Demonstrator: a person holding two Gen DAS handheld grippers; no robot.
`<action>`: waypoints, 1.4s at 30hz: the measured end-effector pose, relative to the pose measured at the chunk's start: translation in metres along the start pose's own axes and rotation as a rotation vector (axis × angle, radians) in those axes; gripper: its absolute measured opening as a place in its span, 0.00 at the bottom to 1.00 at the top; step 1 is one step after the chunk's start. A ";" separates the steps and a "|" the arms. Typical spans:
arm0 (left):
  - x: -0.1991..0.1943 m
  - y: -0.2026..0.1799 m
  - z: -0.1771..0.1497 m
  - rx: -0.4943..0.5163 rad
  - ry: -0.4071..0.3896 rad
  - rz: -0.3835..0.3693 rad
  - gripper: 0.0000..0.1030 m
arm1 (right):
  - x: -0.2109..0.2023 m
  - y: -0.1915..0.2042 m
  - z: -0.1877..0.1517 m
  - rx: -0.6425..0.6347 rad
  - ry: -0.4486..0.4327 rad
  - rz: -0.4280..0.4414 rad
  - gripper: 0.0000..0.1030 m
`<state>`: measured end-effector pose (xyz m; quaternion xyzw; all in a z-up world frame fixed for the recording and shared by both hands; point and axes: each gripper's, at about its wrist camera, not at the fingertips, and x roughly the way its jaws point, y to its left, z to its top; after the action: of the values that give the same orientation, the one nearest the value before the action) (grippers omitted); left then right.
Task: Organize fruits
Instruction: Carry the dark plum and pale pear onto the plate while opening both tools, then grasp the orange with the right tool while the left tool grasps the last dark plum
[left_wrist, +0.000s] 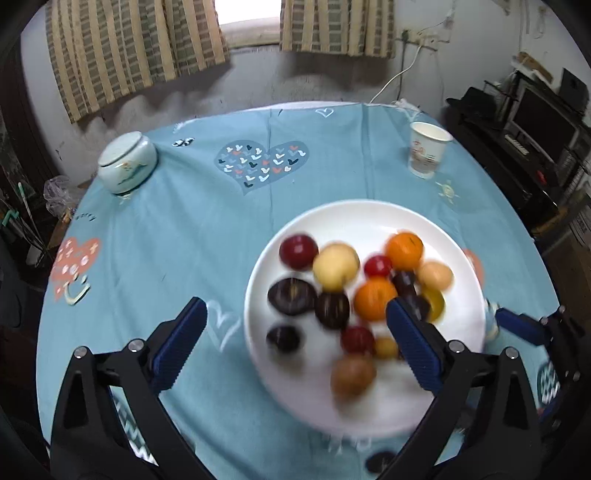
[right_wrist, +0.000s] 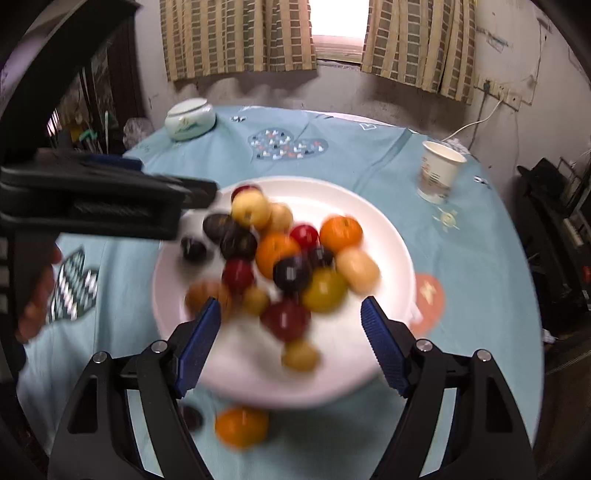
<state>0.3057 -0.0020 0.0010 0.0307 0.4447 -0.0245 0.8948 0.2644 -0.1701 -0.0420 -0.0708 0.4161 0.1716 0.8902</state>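
A white plate (left_wrist: 369, 218) (right_wrist: 388, 236) holds several fruits: oranges (left_wrist: 375, 297) (right_wrist: 340, 229), red plums (left_wrist: 298, 250) (right_wrist: 286, 319), dark plums (left_wrist: 291, 295) (right_wrist: 291, 273) and yellow fruits (left_wrist: 336, 265) (right_wrist: 251, 208). The fruits are blurred. My left gripper (left_wrist: 295, 343) is open and empty, its fingers astride the plate's near left part. My right gripper (right_wrist: 291, 339) is open and empty over the plate's near edge. The left gripper also shows in the right wrist view (right_wrist: 110, 206) at the plate's left rim. An orange (right_wrist: 242, 426) and a dark plum (right_wrist: 192, 417) lie on the cloth before the plate.
The round table has a light blue cloth (left_wrist: 184, 206) (right_wrist: 480, 258). A paper cup (left_wrist: 426, 153) (right_wrist: 439, 171) stands at the far right. A lidded ceramic jar (left_wrist: 127, 162) (right_wrist: 190, 120) stands at the far left. Dark furniture (left_wrist: 535, 129) stands to the right.
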 end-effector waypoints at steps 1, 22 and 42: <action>-0.010 -0.001 -0.014 0.007 -0.010 0.005 0.98 | -0.011 0.004 -0.011 -0.009 -0.002 -0.017 0.76; -0.076 0.015 -0.150 -0.090 -0.054 0.050 0.98 | -0.083 0.045 -0.103 0.130 -0.044 -0.085 0.89; -0.060 0.036 -0.171 -0.104 -0.013 0.046 0.98 | 0.013 0.033 -0.085 0.177 0.082 -0.061 0.65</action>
<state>0.1361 0.0479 -0.0528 -0.0060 0.4388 0.0192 0.8983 0.1993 -0.1590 -0.1062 -0.0113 0.4632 0.1041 0.8800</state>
